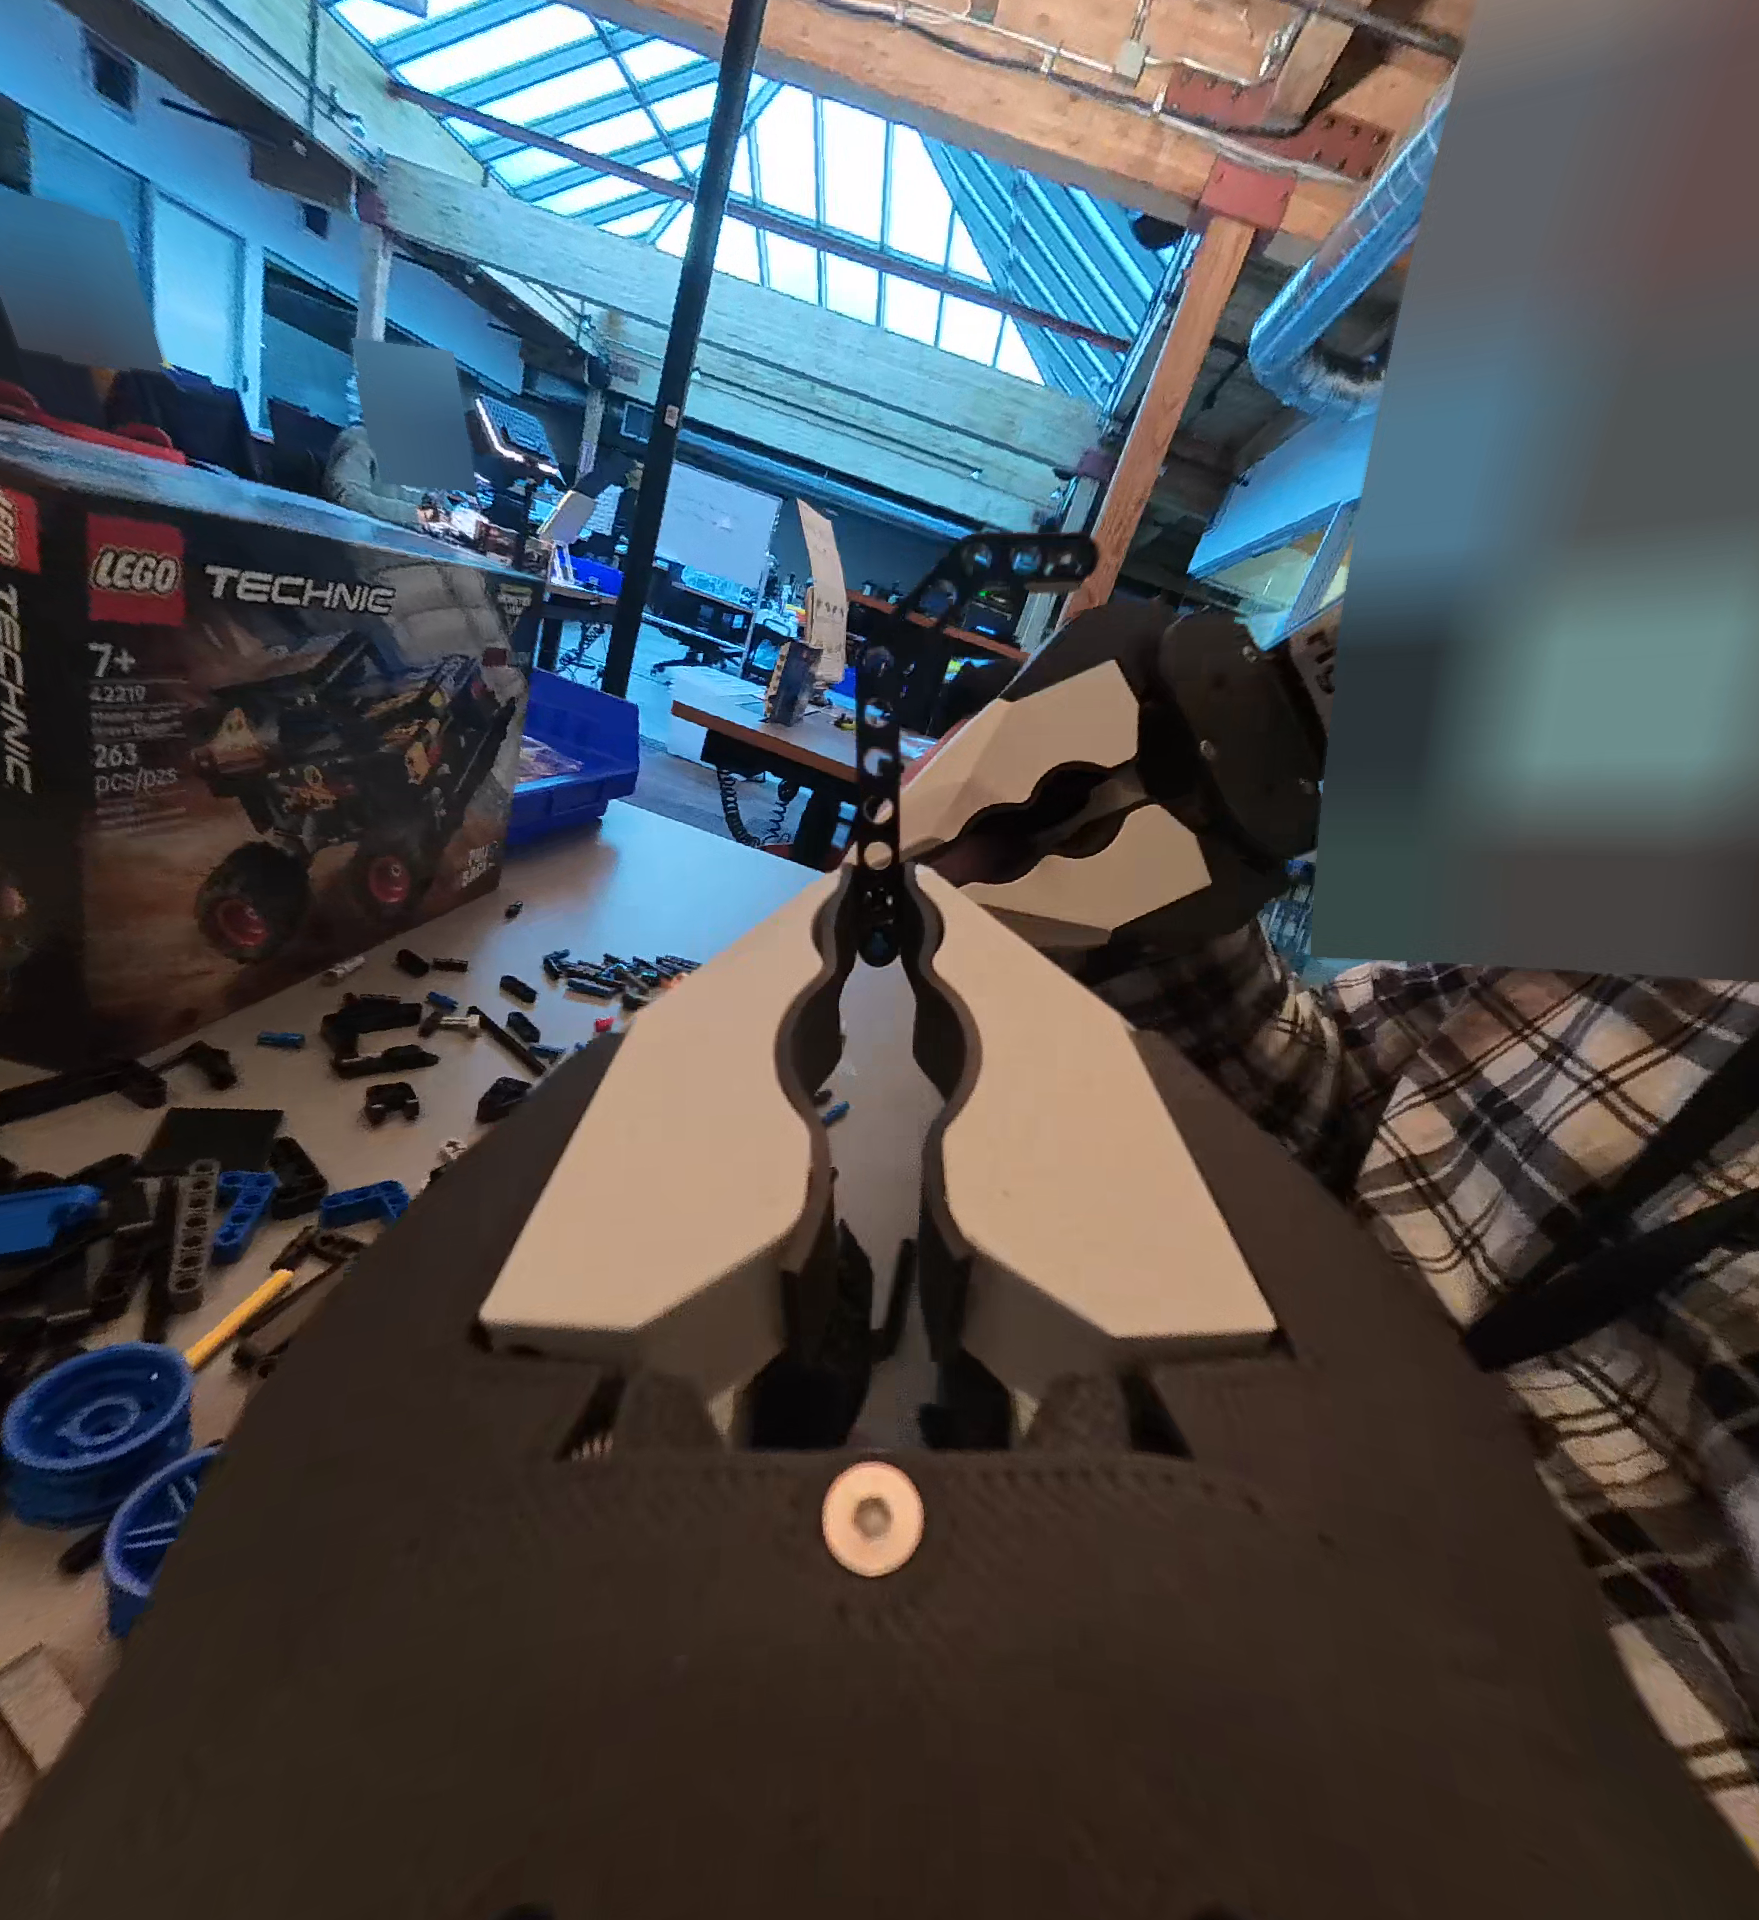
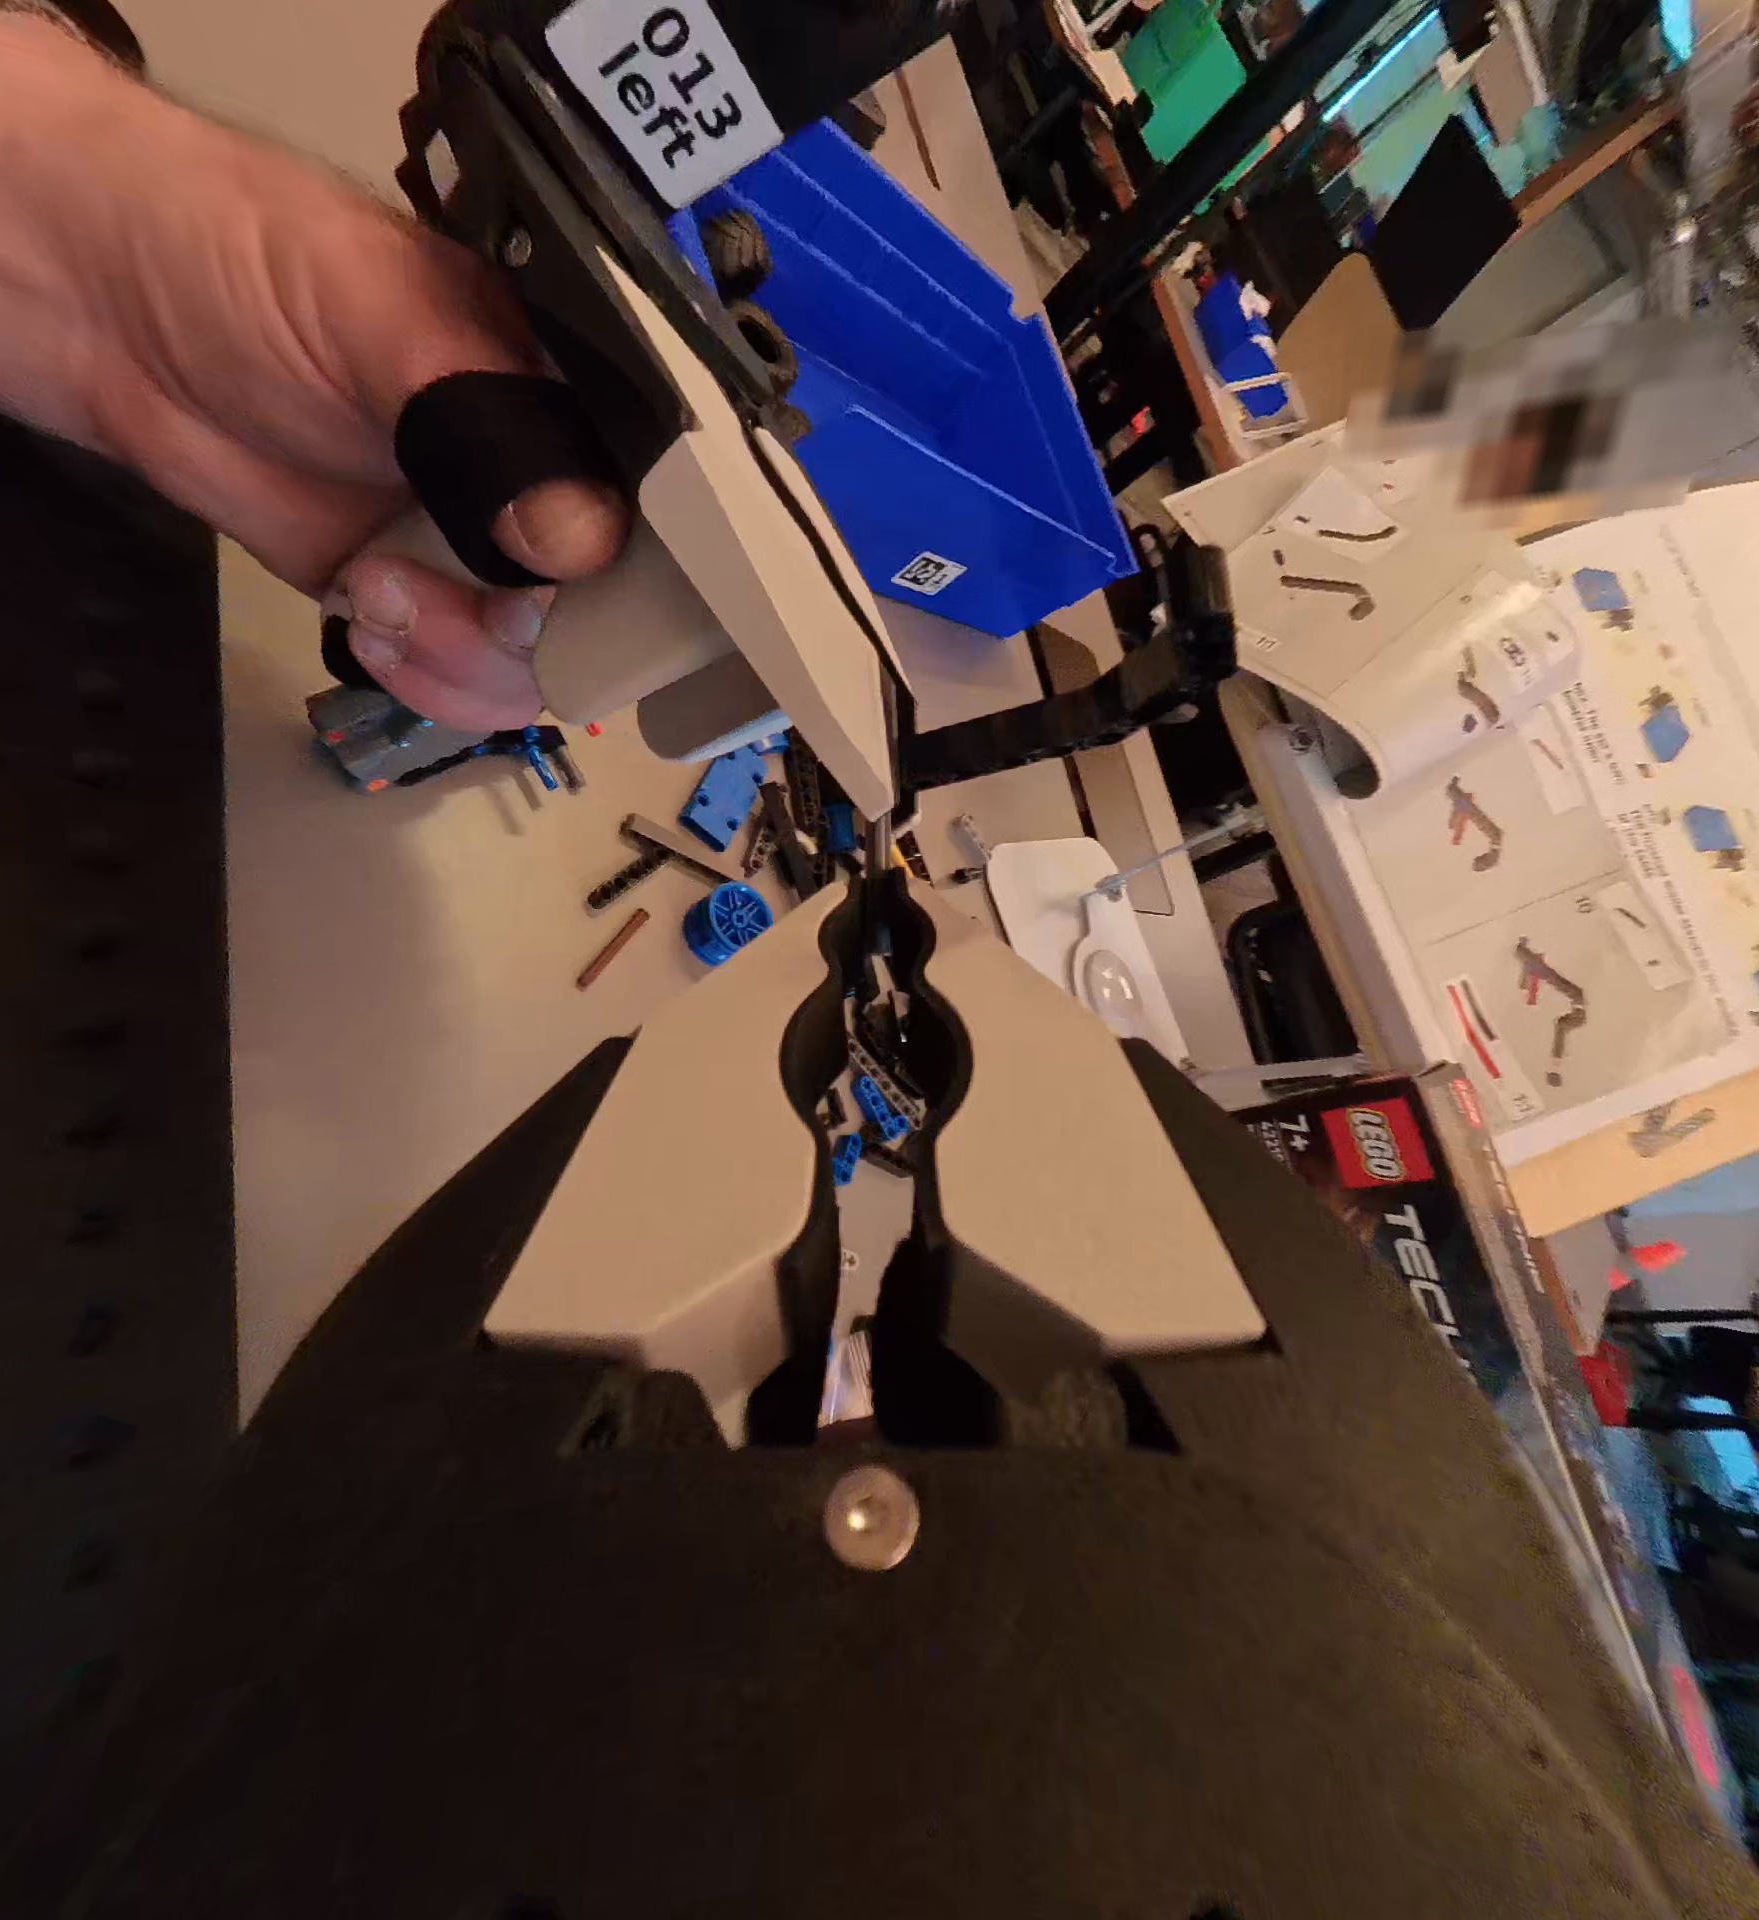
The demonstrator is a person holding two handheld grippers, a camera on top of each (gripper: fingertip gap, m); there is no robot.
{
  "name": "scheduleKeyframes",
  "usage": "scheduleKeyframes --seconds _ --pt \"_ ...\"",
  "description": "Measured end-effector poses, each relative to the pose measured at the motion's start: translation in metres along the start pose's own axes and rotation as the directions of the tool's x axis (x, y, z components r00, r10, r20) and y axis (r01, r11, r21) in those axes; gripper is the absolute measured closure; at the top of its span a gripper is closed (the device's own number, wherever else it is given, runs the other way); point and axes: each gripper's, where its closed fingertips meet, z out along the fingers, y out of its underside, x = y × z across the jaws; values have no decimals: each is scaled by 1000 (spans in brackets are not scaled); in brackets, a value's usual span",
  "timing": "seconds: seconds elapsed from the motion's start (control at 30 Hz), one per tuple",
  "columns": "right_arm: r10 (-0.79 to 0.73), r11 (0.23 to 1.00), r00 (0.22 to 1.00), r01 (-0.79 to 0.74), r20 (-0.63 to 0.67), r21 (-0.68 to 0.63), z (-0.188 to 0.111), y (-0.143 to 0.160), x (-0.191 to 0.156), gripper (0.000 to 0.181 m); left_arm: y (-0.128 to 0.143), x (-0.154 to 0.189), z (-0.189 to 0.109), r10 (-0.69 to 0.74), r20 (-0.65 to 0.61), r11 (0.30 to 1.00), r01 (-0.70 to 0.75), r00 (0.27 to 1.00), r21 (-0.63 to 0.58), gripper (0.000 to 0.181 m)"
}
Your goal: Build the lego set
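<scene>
Left hand-held gripper (image 1: 875, 914): clamped by its tips on the lower end of a long black beam (image 1: 880, 769), raised above the desk (image 1: 667, 862)
Right hand-held gripper (image 2: 880, 914): tips drawn almost together on a small dark pin-like part (image 2: 880, 940); too small and dark to say what kind it is, or whether it already touches the beam
Where the beam is: in the air between the two grippers, over the loose parts, well clear of the desk top
Long axis: in the left wrist view it runs straight out from the tips along the fingers, holes in a row, then bends to one side at the far end; that angled end points away from the left gripper
Same beam, right wrist view: it leaves the left gripper's tips and reaches toward the open instruction booklet (image 2: 1581, 748), ending in a short upturned piece
Risk, leverage: only the beam's last holes are gripped, so a push from the right gripper would probably swing the long free end and twist it out of the tips
Risk, aim: the small part meets the beam right at the left tips, where they seem to cover the hole; off-line, it may jam or pop free
Risk, loss: a dropped part would land among the scattered pieces (image 1: 387, 1039) near the set's box (image 1: 231, 748) at the desk's far edge, hard to find again
</scene>
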Motion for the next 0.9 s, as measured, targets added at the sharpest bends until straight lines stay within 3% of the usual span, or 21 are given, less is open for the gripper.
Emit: scheduleKeyframes --seconds 0.3,0.43,0.6,0.73,0.9 --pt "-141 989 979 133 -148 -64 6 -8 -1 180 0 1 -6 146 31 989 -146 989 -15 176" --pt "18 998 994 -11 -107 68 8 -13 0 180 -3 1 -8 172 48 985 -171 984 -21 176" --pt "115 981 988 -96 -105 169 11 -12 1 180 -3 -1 -6 254 113 966 -247 961 -71 176" --pt "222 907 969 -165 -107 387 3 -24 4 181 -10 9 -2 403 142 913 -386 904 -130 176" --pt "251 857 959 -158 -129 491 -7 -32 11 180 -24 13 1 487 173 871 -463 856 -165 164"
